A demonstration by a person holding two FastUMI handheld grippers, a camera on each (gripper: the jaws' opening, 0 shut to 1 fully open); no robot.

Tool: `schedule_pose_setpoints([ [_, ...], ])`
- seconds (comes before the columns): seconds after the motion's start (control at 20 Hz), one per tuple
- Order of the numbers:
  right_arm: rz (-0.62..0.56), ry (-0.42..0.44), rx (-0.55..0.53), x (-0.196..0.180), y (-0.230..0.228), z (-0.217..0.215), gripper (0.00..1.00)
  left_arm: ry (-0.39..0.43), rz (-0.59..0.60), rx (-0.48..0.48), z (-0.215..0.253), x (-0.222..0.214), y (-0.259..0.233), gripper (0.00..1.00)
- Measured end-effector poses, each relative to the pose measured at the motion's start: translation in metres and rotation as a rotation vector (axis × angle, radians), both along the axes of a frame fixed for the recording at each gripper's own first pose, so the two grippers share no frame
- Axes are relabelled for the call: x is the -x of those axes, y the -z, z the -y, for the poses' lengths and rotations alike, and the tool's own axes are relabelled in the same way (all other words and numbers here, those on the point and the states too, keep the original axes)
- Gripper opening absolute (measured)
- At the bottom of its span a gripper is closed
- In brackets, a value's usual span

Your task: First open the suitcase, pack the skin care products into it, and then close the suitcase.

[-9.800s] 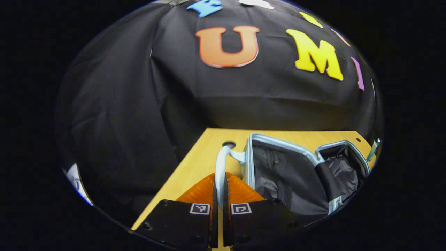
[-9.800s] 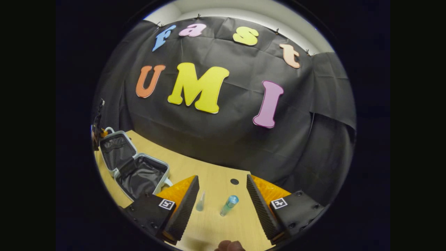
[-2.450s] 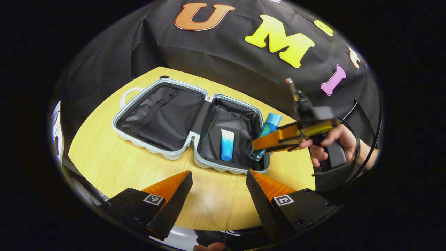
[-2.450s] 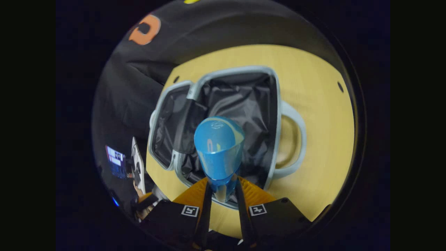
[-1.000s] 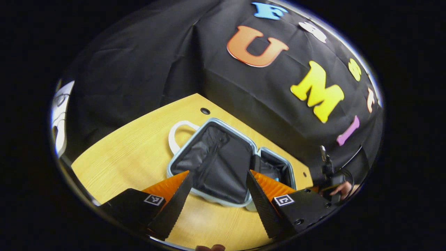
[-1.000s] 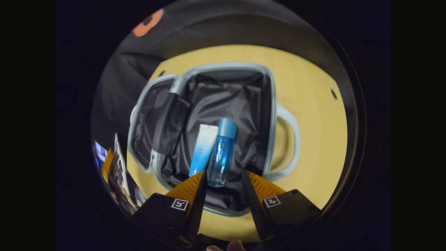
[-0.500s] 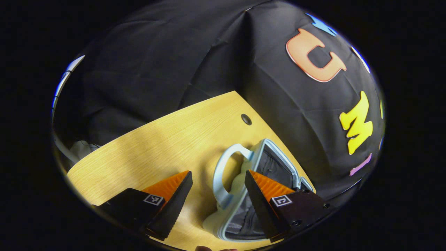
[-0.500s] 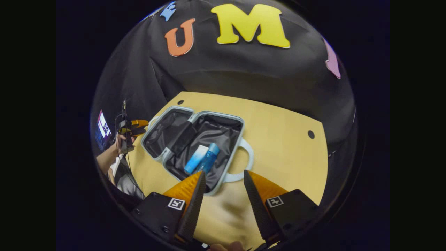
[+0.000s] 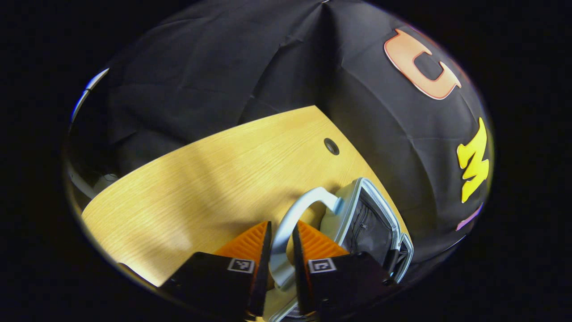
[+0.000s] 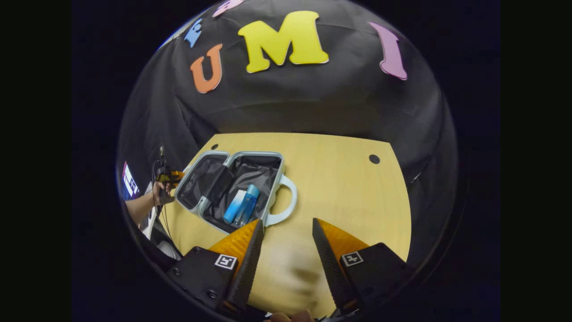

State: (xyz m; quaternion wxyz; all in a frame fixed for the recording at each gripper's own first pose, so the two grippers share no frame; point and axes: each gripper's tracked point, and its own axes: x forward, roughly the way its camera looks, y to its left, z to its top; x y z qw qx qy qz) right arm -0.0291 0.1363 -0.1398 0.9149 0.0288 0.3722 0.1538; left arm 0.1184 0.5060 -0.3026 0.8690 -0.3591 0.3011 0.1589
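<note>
Now left tool [image 9: 281, 250] gripping suitcase handle [image 9: 292, 219]

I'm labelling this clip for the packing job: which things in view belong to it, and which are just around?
Job:
- open pale-blue hard-shell suitcase
- its curved pale-blue handle, between the left claw fingers
- white-and-blue tube
- clear blue bottle
- right claw, open

Around:
- yellow wooden table
- lit screen

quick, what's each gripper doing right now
Left gripper: closed on the suitcase handle, fingers on either side of it.
Right gripper: open, holding nothing, above the bare table.
</note>
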Motion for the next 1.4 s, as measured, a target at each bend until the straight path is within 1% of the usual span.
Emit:
schedule_pose_setpoints([
  [0.05,0.006,0.010,-0.005,-0.001,-0.001,0.005,0.67,0.010,-0.007,-0.020,0.002,0.003,-0.005,0.24],
  [0.15,0.024,0.021,-0.014,0.000,-0.006,0.012,0.67,0.020,-0.009,-0.068,0.004,0.004,-0.017,0.20],
  [0.2,0.042,0.026,-0.022,0.000,-0.011,0.016,0.67,0.016,0.009,-0.093,0.003,0.004,-0.031,0.17],
  [0.35,0.114,0.037,-0.025,0.000,-0.026,0.033,0.67,0.017,0.091,-0.175,0.013,0.002,-0.094,0.13],
  [0.45,0.191,0.047,0.015,-0.001,-0.034,0.046,0.67,0.033,0.166,-0.239,0.032,0.003,-0.145,0.13],
  [0.55,0.273,0.065,0.026,-0.001,-0.049,0.052,0.67,0.057,0.220,-0.303,0.062,0.007,-0.191,0.12],
  [0.65,0.354,0.104,0.018,-0.001,-0.066,0.063,0.67,0.084,0.278,-0.390,0.102,0.009,-0.234,0.12],
  [0.75,0.406,0.150,0.008,0.000,-0.076,0.080,0.67,0.114,0.326,-0.463,0.147,0.015,-0.263,0.11],
  [0.85,0.426,0.190,-0.005,0.001,-0.081,0.096,0.67,0.144,0.380,-0.523,0.196,0.012,-0.284,0.12],
  [1.0,0.429,0.254,0.021,0.005,-0.075,0.132,0.67,0.185,0.457,-0.556,0.270,0.012,-0.295,0.12],
  [1.2,0.397,0.338,0.046,0.016,-0.067,0.173,0.67,0.251,0.508,-0.585,0.361,0.013,-0.281,0.12],
  [1.3,0.394,0.372,0.070,0.023,-0.066,0.191,0.67,0.310,0.516,-0.617,0.400,0.011,-0.265,0.11],
  [1.4,0.392,0.400,0.093,0.031,-0.066,0.207,0.67,0.394,0.515,-0.644,0.439,0.008,-0.241,0.12],
])
